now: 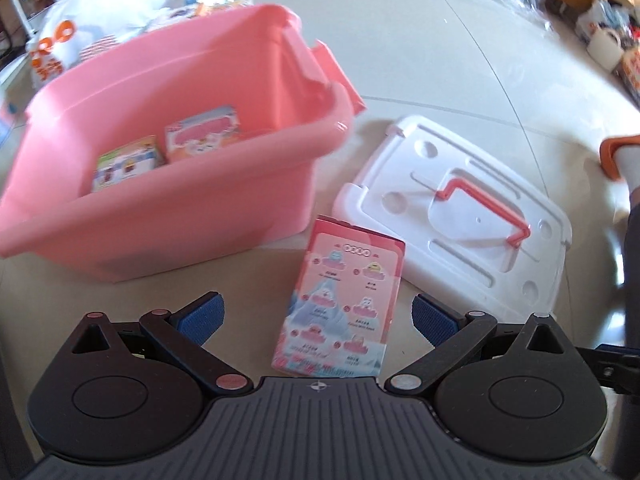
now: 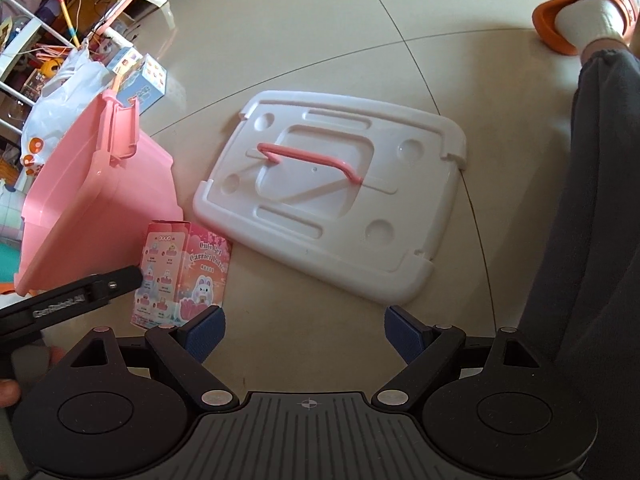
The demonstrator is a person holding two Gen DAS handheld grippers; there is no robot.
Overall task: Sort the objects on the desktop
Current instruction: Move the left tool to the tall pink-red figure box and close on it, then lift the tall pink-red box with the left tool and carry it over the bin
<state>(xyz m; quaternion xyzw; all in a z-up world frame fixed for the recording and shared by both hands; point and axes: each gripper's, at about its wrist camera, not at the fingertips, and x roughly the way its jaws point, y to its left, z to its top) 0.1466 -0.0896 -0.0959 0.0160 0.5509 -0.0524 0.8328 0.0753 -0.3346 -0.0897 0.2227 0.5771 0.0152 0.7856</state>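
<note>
A pink toy box stands upright on the tiled floor, right in front of the pink storage bin. My left gripper is open, its blue pads on either side of the box and apart from it. The bin holds two small toy boxes. The pink toy box also shows in the right wrist view, beside the bin. My right gripper is open and empty over bare floor, just short of the white lid.
The white lid with a pink handle lies flat right of the bin. A white plastic bag and more boxes sit behind the bin. A person's leg and orange slipper are at the right. Clutter lines the far floor.
</note>
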